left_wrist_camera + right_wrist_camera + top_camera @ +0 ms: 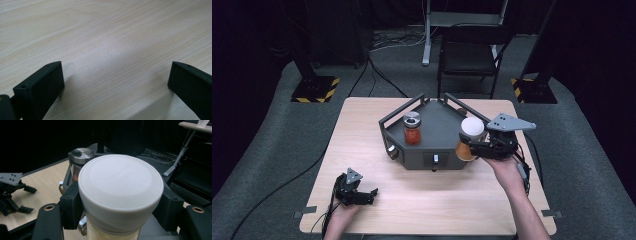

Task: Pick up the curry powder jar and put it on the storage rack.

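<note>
Over the wooden counter (362,150), right gripper (469,145) is clamped on a white-lidded jar (121,195), while left gripper (371,196) sits wide open, empty.

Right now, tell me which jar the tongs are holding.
The white-lidded jar, clamped in the right tongs at the tray's right front corner; the metal-lidded jar stands free inside.

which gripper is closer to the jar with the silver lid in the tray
Right. The right gripper, holding the white-lidded jar, is at the tray's right edge, just beside the silver-lidded jar. The left gripper sits on the table, well short of the tray.
</note>
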`<state>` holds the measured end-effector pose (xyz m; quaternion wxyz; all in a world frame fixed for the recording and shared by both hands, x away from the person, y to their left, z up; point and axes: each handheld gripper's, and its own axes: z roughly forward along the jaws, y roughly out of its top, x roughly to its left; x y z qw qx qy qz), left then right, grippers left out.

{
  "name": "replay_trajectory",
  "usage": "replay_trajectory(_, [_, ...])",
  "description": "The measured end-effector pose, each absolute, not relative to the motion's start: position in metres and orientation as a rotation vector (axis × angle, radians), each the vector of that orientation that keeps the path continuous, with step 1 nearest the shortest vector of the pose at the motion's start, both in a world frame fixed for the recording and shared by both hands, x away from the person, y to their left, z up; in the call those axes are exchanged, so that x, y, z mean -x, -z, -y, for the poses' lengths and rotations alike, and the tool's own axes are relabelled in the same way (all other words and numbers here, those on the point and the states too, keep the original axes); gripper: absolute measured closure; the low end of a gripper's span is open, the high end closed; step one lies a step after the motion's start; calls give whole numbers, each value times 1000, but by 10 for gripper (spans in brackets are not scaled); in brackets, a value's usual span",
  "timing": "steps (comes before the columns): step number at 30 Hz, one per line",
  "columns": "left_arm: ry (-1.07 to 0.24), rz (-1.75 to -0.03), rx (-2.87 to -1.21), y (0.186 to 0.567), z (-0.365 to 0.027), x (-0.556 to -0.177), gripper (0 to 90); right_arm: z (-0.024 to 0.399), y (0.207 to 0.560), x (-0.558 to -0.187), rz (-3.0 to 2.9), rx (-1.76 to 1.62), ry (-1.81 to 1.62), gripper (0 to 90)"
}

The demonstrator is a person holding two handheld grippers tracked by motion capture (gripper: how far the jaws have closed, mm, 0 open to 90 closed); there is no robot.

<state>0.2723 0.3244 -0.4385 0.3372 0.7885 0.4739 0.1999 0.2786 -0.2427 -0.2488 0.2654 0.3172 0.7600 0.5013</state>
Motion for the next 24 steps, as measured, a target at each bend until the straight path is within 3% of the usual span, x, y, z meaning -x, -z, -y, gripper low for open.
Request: replay_trajectory(24, [-520,-1228,-2059,438,-325,-273,3,217,259,-331,-1998,-964,-1340,328])
